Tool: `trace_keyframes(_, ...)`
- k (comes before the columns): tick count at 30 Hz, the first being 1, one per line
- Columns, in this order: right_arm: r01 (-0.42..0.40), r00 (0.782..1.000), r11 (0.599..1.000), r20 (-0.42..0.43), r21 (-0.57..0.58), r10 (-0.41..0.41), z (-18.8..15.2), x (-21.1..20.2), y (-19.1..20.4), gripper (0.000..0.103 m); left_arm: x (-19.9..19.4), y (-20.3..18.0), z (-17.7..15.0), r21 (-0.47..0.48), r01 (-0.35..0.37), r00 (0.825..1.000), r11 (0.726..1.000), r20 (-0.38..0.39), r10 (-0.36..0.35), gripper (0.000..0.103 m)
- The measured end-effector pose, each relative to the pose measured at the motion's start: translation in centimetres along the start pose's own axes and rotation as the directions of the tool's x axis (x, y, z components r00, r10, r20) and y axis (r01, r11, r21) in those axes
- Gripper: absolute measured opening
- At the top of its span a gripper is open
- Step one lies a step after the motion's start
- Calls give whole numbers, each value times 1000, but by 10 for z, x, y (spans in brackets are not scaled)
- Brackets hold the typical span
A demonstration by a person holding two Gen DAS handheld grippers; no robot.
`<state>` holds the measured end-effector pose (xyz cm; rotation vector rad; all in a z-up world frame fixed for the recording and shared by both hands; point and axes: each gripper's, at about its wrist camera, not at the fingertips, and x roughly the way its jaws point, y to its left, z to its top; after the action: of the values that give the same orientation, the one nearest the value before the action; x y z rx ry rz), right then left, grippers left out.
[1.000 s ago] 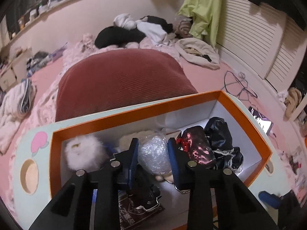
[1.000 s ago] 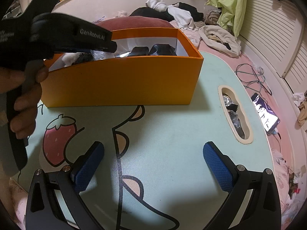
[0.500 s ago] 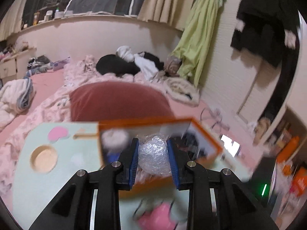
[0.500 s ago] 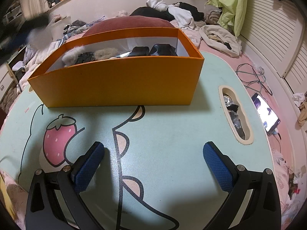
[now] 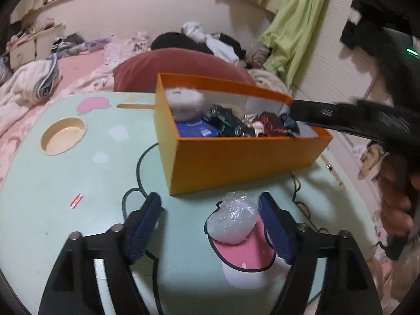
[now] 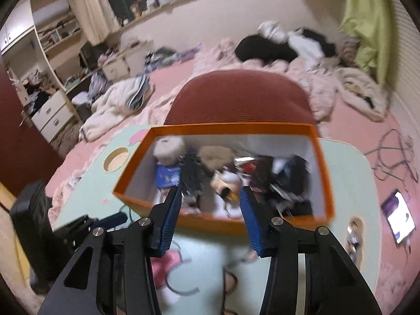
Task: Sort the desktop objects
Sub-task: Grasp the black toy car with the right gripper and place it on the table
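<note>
A ball of bubble wrap [image 5: 232,218] lies on the mint-green cartoon table [image 5: 65,197], just in front of the orange box [image 5: 236,157]. My left gripper [image 5: 210,200] straddles the ball with its jaws opening. The ball sits close against the right pad and far from the left one. The box [image 6: 323,170] holds a white fluffy ball [image 5: 185,101], a blue card [image 5: 195,131], a dark toy car [image 5: 228,123] and several other small items. My right gripper [image 6: 210,194] hovers over the box's near wall, jaws closing with nothing between them. In the left wrist view it shows as a black bar [image 5: 354,118] held by a hand [image 5: 396,197].
A round cup recess [image 5: 63,139] is set in the table's far left. A red cushion [image 5: 178,65] lies behind the box on a bed strewn with clothes. A lit phone [image 6: 399,218] lies on the bed to the right of the table.
My left gripper carried the bubble wrap ball out of the box, down to the table in front, and let go. My right gripper rose over the box and its jaws narrowed.
</note>
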<state>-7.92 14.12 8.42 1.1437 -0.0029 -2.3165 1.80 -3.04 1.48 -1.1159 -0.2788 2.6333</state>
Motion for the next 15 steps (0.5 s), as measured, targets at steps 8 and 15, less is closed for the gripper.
trace_keyframes(8,-65,987,998,-148,15,66,25,63,14,48,-1,23,-8,-124,106,994,987,19,-105,89)
trace_keyframes(15,-57,994,998,-87,41,61,13,54,6,30,-7,24,-5,-131,122,992,984,47,-116,89)
